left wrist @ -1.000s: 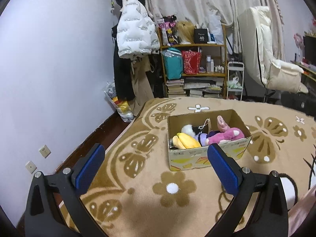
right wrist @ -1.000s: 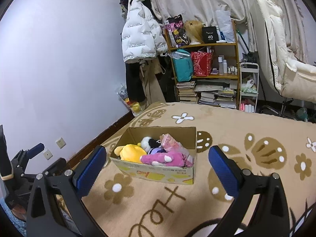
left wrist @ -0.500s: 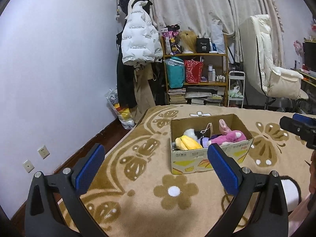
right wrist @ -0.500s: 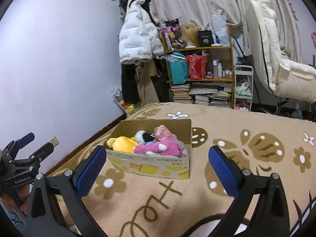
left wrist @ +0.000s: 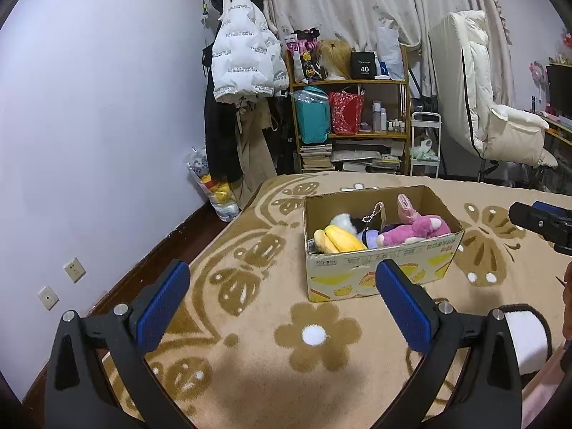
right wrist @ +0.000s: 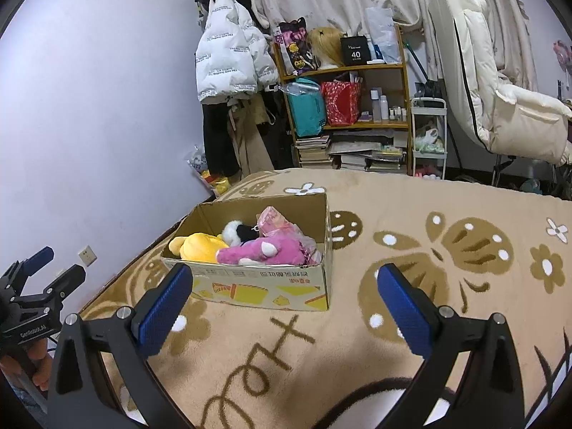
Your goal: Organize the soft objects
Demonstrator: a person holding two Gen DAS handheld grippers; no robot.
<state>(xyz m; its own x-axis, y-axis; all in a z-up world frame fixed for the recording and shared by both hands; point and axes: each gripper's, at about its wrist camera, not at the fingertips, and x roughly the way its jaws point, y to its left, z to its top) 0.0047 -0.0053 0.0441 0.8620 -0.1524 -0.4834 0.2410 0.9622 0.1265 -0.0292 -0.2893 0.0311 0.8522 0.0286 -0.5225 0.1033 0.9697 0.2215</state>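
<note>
Both grippers hang in the air above the patterned beige blanket (left wrist: 250,321), side by side and aimed the same way, toward the cardboard box (left wrist: 379,271) that sits on it. The left gripper (left wrist: 282,300) is held level, its blue-padded fingers (left wrist: 162,304) spread wide with nothing between them; from the right wrist view it shows at the far left edge, well apart from the box, with a bit of the person's hand (right wrist: 35,361) wrapped round its handle below. The right gripper (right wrist: 284,300) is likewise spread wide and holds nothing, its fingers framing the near wall of the box without touching it. In the left wrist view its tip pokes in from the right edge.

The soft things are all in the box: a yellow plush toy (right wrist: 196,246) at the left end, a pink plush toy (right wrist: 264,250) lying across the front, and a black-and-white plush (right wrist: 237,230) tucked behind them.
</note>
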